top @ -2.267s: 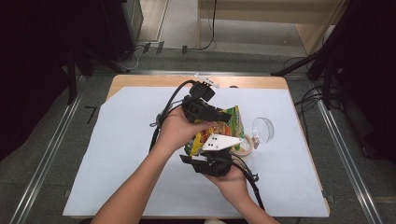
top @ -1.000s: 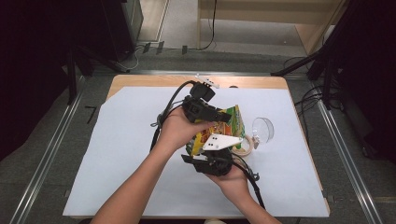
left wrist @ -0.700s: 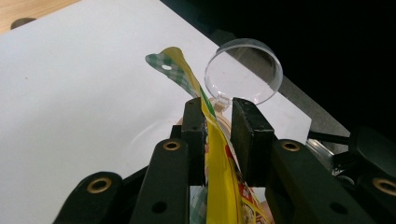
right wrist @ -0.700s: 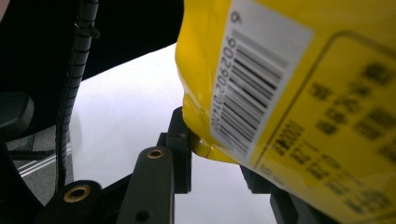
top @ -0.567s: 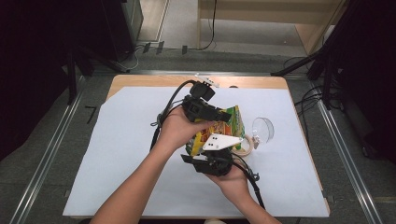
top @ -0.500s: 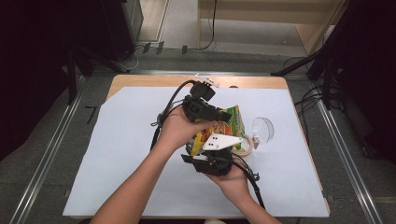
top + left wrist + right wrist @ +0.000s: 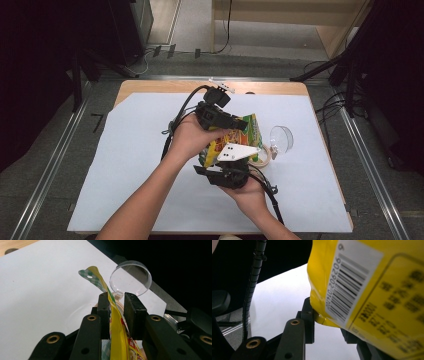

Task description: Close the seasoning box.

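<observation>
My left gripper and right gripper are black, with flat black fingers, brass-coloured screws, ribbed black cables and one grey three-cornered plate. My forearms are bare.

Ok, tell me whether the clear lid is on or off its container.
Off: the clear lid lies alone on the white paper, beside the snack bag.
</observation>
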`<state>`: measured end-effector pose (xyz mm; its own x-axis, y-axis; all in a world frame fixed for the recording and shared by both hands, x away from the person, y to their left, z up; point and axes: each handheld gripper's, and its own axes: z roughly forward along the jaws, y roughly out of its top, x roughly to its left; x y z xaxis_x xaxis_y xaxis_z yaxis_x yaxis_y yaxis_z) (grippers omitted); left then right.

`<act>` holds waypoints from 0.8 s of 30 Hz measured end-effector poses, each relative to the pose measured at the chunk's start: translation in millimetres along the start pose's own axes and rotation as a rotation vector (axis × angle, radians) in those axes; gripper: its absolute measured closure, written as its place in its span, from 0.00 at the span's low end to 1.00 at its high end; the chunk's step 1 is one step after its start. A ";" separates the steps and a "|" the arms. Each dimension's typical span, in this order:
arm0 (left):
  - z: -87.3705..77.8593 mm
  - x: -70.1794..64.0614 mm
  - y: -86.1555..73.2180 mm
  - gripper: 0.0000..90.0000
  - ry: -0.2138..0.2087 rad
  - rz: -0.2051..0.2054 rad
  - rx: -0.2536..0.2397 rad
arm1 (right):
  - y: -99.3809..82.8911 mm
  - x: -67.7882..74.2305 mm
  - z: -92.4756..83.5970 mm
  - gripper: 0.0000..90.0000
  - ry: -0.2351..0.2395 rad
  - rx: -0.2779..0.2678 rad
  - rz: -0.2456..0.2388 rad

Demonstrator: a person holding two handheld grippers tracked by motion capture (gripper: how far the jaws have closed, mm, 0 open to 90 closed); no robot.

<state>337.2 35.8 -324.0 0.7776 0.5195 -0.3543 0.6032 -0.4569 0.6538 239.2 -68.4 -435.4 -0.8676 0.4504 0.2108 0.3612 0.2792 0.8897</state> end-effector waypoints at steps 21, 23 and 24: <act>1.4 0.9 0.6 0.84 0.000 -0.001 0.000 | -0.1 -2.2 -0.6 0.77 -0.004 0.010 -0.007; 1.7 1.5 0.7 0.84 -0.004 -0.006 -0.002 | 0.1 -2.2 -0.7 0.77 -0.005 0.008 -0.009; 2.1 2.1 0.7 0.84 -0.010 -0.008 -0.004 | 0.3 -2.0 -0.8 0.77 -0.005 0.009 -0.008</act>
<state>339.6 35.0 -325.6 0.7741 0.5163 -0.3663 0.6090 -0.4494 0.6536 240.7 -69.9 -435.3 -0.8686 0.4525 0.2020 0.3577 0.2903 0.8876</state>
